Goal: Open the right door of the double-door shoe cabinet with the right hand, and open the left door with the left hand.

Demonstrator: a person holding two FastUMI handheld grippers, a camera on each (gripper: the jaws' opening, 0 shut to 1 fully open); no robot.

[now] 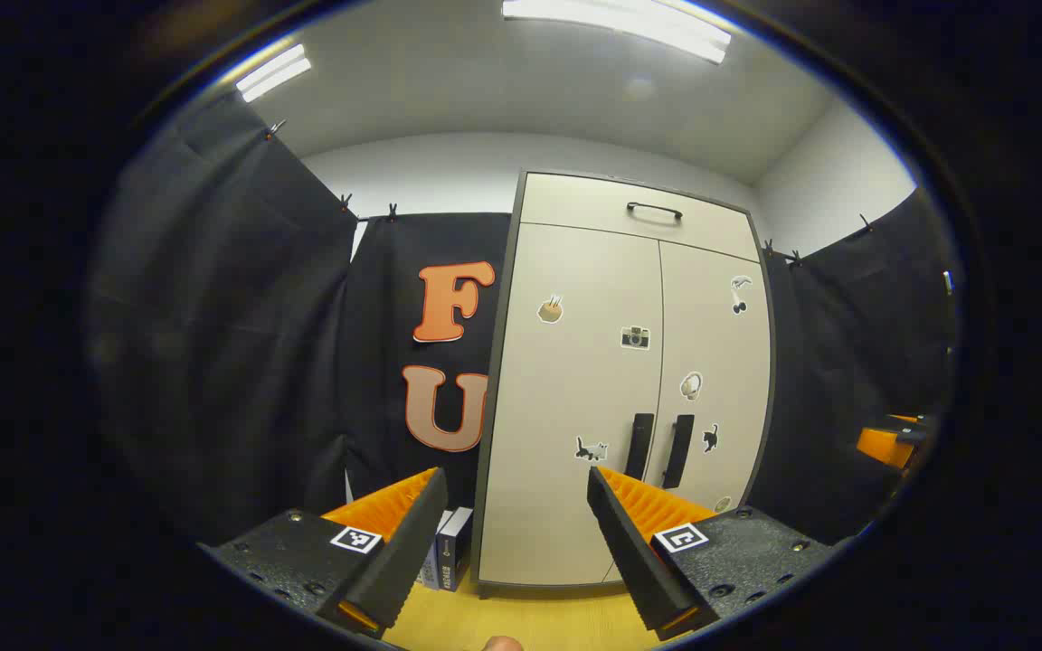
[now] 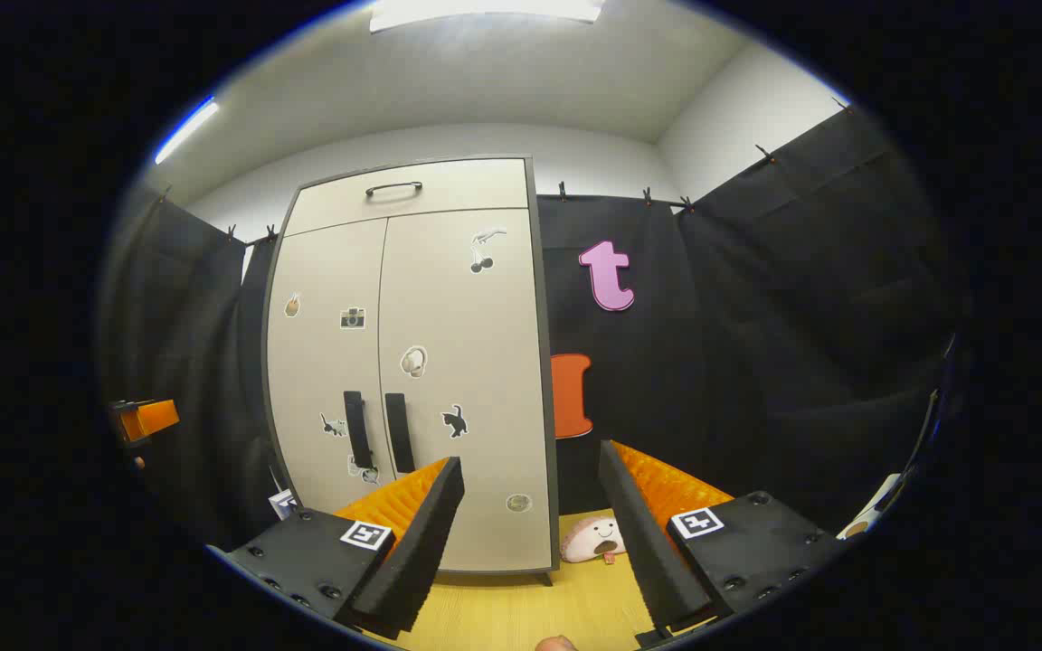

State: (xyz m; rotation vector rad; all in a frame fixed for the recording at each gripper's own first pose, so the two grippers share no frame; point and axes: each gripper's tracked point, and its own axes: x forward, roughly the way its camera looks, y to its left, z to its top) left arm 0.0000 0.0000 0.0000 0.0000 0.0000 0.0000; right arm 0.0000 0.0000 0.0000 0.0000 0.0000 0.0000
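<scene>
Ahead of the left gripper [image 1: 514, 506], in the left gripper view, the shoe cabinet [image 1: 575, 506] is seen well apart, both doors closed. Fingers are spread, empty. The left door handle [image 1: 639, 446] stands upright, up and right of the fingertips.

From the right gripper view, the right gripper [image 2: 530, 488] is likewise spread and empty. The right door handle [image 2: 398, 432], upright, lies up and left. The cabinet's base is partly hidden by fingers.

- Shoe cabinet [image 2: 449, 362]: cream doors, dark grey frame, small black-and-white stickers scattered across both doors.
- Door handles [image 2: 376, 432]: black, paired at the cabinet's 6 o'clock.
- Floor [image 2: 503, 615]: yellow wood grain.
- Plush toy [image 2: 593, 540]: pink and white, at the cabinet's 4 o'clock.
</scene>
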